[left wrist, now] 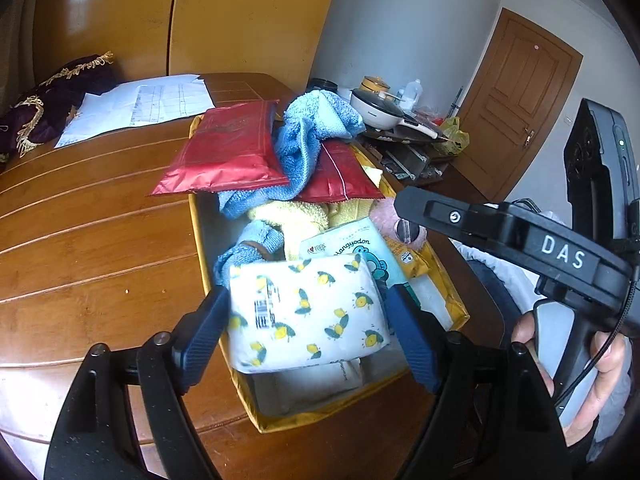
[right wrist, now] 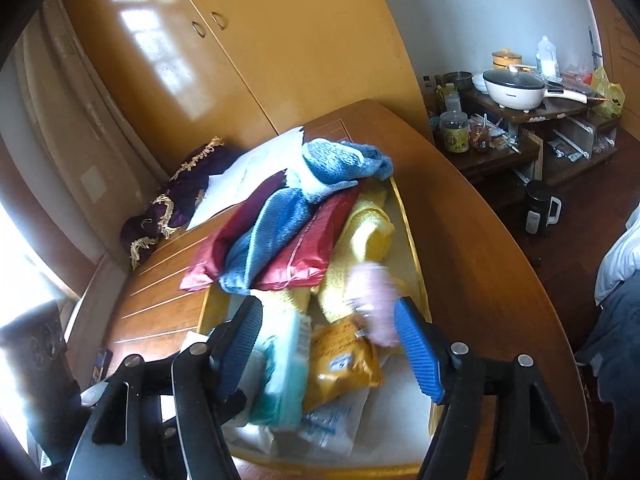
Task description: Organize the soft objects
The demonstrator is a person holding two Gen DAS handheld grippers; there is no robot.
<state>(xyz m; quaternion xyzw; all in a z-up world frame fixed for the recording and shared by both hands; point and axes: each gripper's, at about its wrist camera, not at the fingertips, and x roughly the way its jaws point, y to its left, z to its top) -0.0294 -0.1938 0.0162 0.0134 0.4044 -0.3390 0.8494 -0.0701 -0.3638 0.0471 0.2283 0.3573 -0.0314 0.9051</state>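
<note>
Lemon-print pack is sitting clamped between the left gripper pads, hovering over the near end of the yellow bin on the wooden table. Right gripper is hanging spread wide with nothing in it, over an orange pouch and teal pack. Blue towels and red packs are piling up at the far end.

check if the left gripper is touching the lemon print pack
Touching. The left wrist view shows the left gripper with both blue pads pressed against the sides of the lemon print pack, holding it over the yellow bin.
</note>
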